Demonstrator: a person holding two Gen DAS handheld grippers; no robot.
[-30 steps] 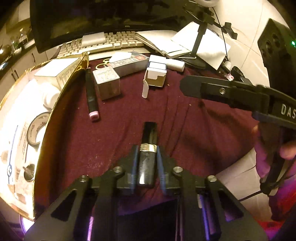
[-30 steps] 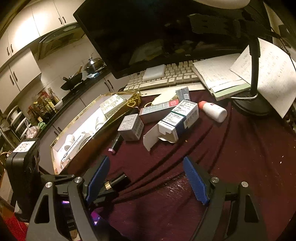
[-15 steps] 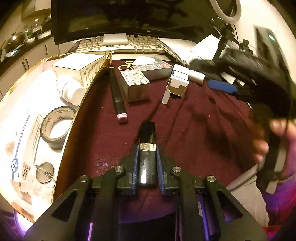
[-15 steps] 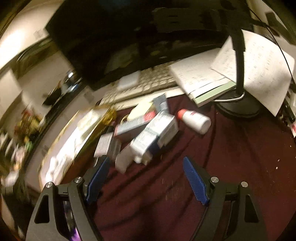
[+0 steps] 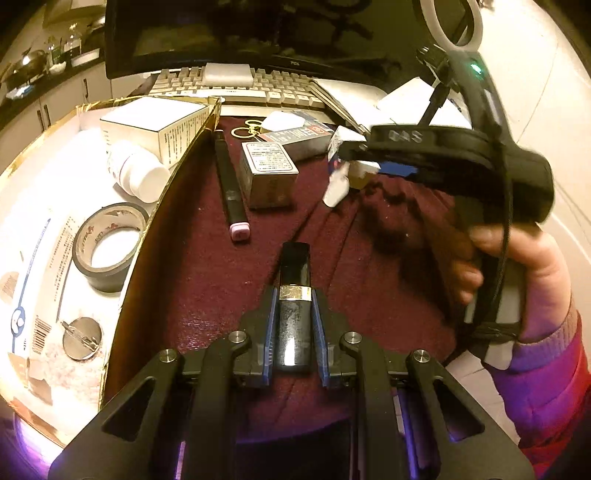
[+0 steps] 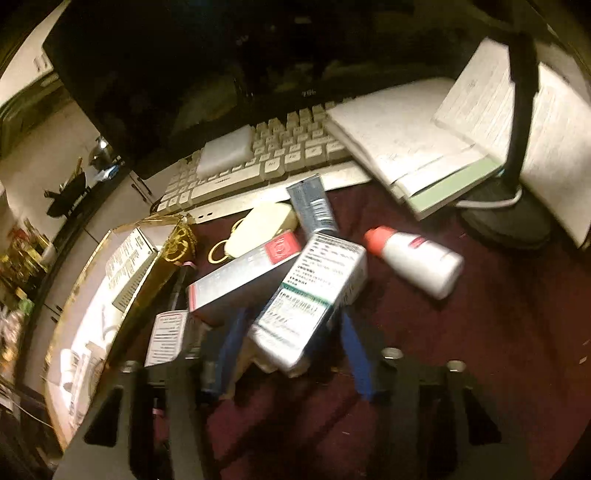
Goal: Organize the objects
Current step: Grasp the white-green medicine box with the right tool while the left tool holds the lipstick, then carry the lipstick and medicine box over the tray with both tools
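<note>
Left jaws: the left gripper (image 5: 293,317) is clamped on a black lipstick tube with a gold band (image 5: 293,295), blue pads pressing both its sides; the tube points away from the camera.
Right jaws: the right gripper (image 6: 290,352) has just been closing, and a white medicine carton with green and black print (image 6: 310,299) sits between its blue pads; motion blur hides whether the pads touch it.
Landmark: a dark red cloth (image 5: 207,295) covers the table, and every place below is given from it.
Lipstick tube: just over the near middle of the cloth; contact with the cloth cannot be told.
Medicine carton: on the cloth toward its far half, tilted, with an open white end flap (image 5: 336,186) facing near.
Right hand: a hand in a pink and purple sleeve (image 5: 532,280) holds the right gripper's handle over the cloth's right side.
Gold-edged tray: a shallow white box with a gold foil rim (image 5: 147,236) lies along the cloth's left edge, holding a roll of black tape (image 5: 110,245), a white pill bottle (image 5: 135,171) and a white square box (image 5: 155,129).
Pen: a long black pen with a pink cap (image 5: 231,186) lies on the cloth beside the tray rim.
Grey box: a small square grey box with a printed label (image 5: 267,173) stands just right of the pen.
White bottle: a white plastic bottle with a red cap (image 6: 417,260) lies on its side at the cloth's far right.
Beyond the cloth: a cream keyboard (image 5: 236,85) and a dark monitor (image 5: 240,33).
</note>
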